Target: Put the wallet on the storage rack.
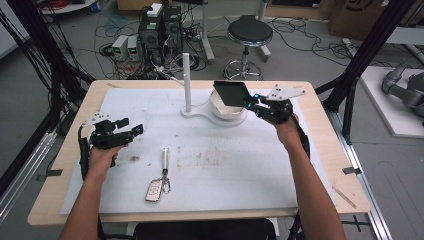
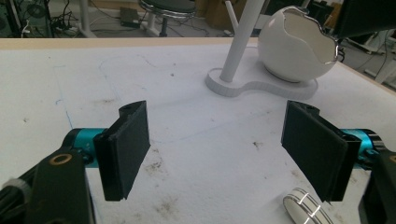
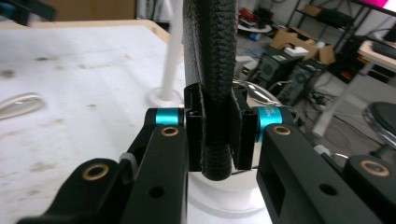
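Observation:
My right gripper (image 1: pixel 248 103) is at the back right of the table, shut on a black leather wallet (image 1: pixel 231 93) that it holds above a white egg-shaped bowl (image 1: pixel 220 107). In the right gripper view the textured wallet (image 3: pixel 210 56) stands edge-on, pinched between the two pads of the right gripper (image 3: pixel 217 135). Over the left side of the white mat, my left gripper (image 1: pixel 134 130) is open. In the left gripper view nothing lies between the wide-apart jaws of the left gripper (image 2: pixel 217 135), which face the bowl (image 2: pixel 294 44).
A white post (image 1: pixel 187 82) rises from the bowl's flat base. A car key fob (image 1: pixel 154 190) with a ring and a metal cylinder (image 1: pixel 164 159) lies near the front of the stained mat; the cylinder's end (image 2: pixel 306 207) sits below my left gripper's right jaw.

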### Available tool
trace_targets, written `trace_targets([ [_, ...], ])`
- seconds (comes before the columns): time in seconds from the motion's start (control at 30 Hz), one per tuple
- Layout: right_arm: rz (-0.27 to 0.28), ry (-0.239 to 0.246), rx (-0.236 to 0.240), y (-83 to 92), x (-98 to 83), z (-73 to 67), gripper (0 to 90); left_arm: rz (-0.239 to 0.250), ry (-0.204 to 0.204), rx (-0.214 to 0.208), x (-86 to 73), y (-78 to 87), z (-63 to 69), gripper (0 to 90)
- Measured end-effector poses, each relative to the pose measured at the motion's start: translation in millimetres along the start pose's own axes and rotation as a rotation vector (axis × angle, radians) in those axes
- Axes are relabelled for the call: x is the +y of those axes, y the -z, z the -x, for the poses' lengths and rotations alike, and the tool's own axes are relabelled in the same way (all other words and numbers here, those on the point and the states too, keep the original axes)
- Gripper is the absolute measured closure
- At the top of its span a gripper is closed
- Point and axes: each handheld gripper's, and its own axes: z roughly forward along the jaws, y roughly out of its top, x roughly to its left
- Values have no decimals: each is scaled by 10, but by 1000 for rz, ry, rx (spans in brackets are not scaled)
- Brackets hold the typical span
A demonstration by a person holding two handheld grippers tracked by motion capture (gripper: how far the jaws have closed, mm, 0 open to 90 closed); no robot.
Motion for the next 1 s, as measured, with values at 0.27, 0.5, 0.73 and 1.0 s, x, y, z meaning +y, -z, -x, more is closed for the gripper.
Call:
trace_targets([
  [0.27, -66, 29, -71, -123, -62, 117, 799, -14, 2, -15, -13, -29, 12, 236],
  [0.5, -135, 111, -126, -244, -68, 116, 798, -5, 32, -29, -24, -31, -2, 236],
  [0.73, -184, 166, -138, -341, -32, 127, 794, 11, 66, -41, -38, -25, -27, 236],
  [1.0, -254, 280, -163, -475, -29, 62, 789, 27, 105, -71, -42, -30, -41, 236],
])
